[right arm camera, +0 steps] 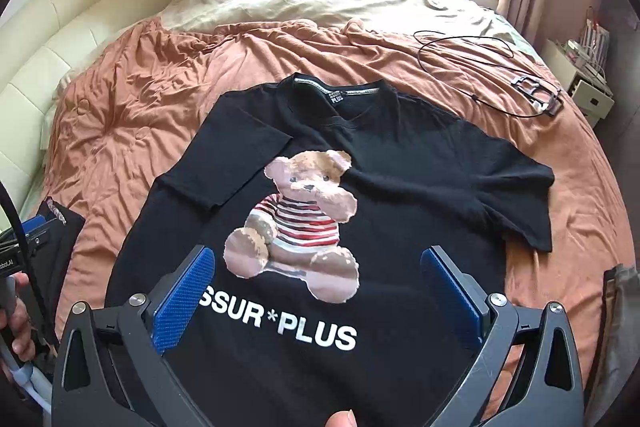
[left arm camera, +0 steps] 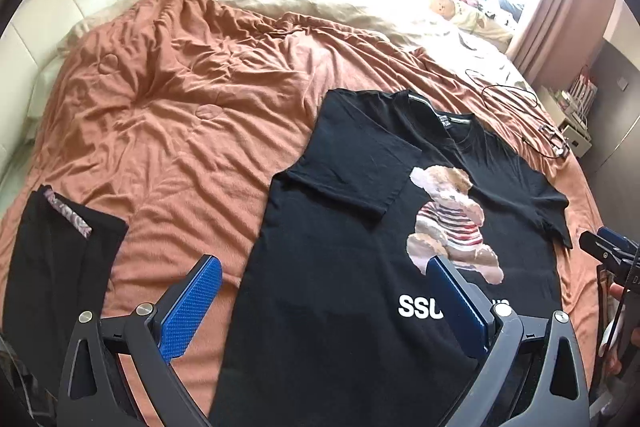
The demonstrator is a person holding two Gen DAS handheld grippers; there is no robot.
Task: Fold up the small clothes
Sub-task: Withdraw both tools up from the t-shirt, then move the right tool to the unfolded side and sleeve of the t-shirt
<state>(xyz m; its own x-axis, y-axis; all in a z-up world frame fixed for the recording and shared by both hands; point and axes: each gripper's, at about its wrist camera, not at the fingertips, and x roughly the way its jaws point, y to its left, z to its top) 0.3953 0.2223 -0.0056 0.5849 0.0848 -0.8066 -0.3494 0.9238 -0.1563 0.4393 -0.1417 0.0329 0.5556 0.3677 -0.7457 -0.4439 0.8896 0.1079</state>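
I count two garments on the bed: one black T-shirt [right arm camera: 400,187] and one dark folded piece [left arm camera: 52,267] with a patterned strip along its edge, lying at the lower left of the left wrist frame. Both rest on the rust-coloured blanket [left arm camera: 180,107], well apart from each other. There are two grippers, each with two blue-padded fingers.

The T-shirt fills the centre and lower half of the right wrist frame, spread front-up with its collar toward the top. One sleeve is folded in over the chest, its hem touching the printed bear [right arm camera: 296,223]; the other sleeve lies flat, pointing to the right of the frame. Below the bear I read white lettering, "SSUR*PLUS". The fabric looks fairly smooth, with light creases near the shoulders.

My left gripper [left arm camera: 324,311] hangs above the shirt's left edge with its claw spread wide, holding nothing. My right gripper [right arm camera: 316,299] hovers over the lettering, also spread wide and empty.

At the upper right of the right wrist frame, one black cable [right arm camera: 480,67] loops across the blanket.
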